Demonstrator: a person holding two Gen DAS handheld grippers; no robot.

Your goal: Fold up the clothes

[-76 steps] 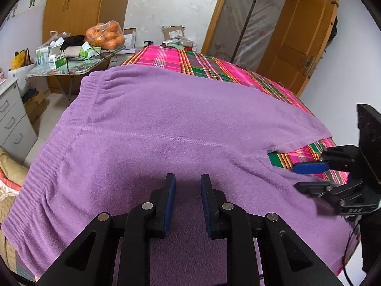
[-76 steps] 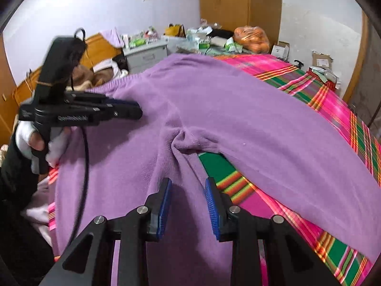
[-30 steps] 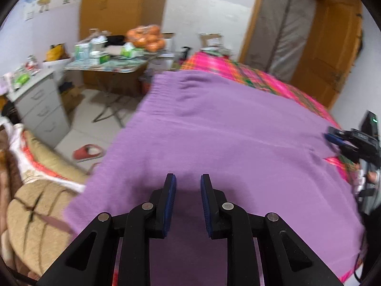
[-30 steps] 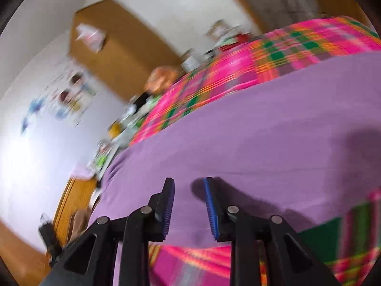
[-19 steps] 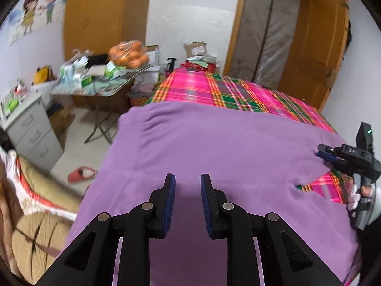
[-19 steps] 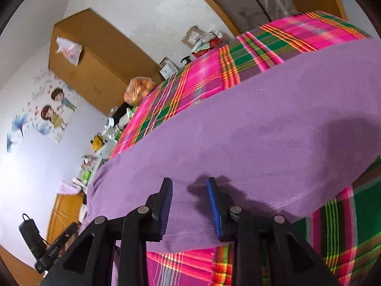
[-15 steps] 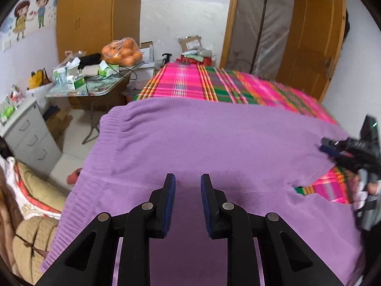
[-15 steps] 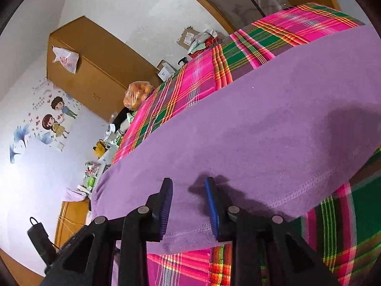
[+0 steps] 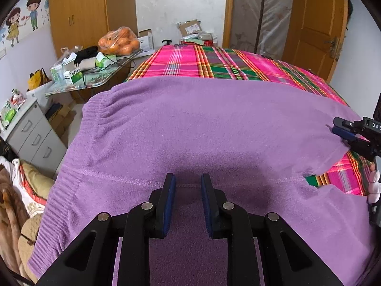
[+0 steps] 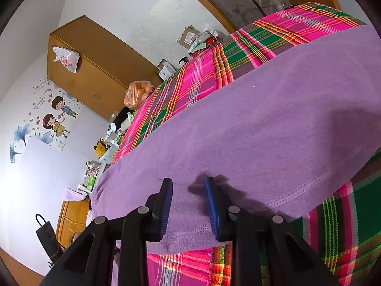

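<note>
The purple trousers (image 9: 214, 128) still lie spread on the plaid bed (image 9: 214, 64). The left gripper (image 9: 187, 202) has swung over them; the right gripper (image 10: 188, 205) has steadied near the hem. Both stand apart, empty.

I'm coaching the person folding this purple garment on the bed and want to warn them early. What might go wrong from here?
1. The purple fleece garment hangs over the bed's left edge; a pull could drag it toward the floor.
2. Both the left tool and right tool hover open above flat cloth, so closing may pinch one layer or miss.
3. The plaid bedsheet lies directly beneath; a deep grab could catch it too.
</note>
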